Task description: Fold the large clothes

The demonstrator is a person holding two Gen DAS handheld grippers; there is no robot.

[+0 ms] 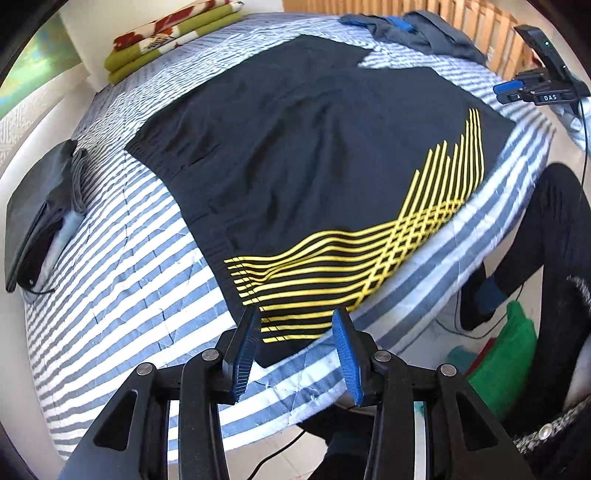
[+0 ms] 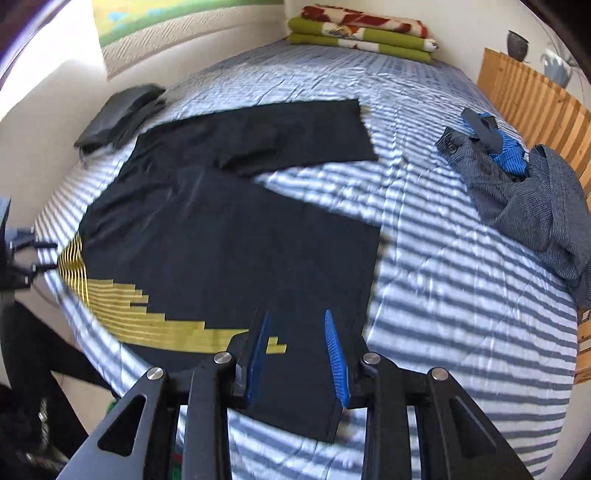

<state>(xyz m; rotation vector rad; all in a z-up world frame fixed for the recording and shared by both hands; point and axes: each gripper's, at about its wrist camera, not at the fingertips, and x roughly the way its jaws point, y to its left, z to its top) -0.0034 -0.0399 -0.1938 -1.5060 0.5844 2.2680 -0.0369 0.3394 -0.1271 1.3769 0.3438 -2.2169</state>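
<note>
A black shirt (image 1: 295, 147) with yellow line patterns lies spread flat on the blue-and-white striped bed (image 1: 122, 266). My left gripper (image 1: 295, 317) hovers over the shirt's near yellow-striped corner, open, with nothing between its blue pads. In the right wrist view the same shirt (image 2: 221, 240) lies with one sleeve stretched to the right. My right gripper (image 2: 295, 315) hangs over its near plain black corner, open and holding nothing. Each gripper shows in the other's view: the right gripper (image 1: 504, 92) at the bed's far right edge, the left gripper (image 2: 46, 255) at the left edge.
A folded green and red blanket (image 2: 362, 33) lies at the bed's far end. Folded dark clothes (image 1: 40, 214) sit on the left side. A crumpled blue-grey garment (image 2: 517, 192) lies by the wooden slatted rail (image 2: 535, 99). A person's black-clad leg (image 1: 546, 240) stands beside the bed, near a green bag (image 1: 506, 362).
</note>
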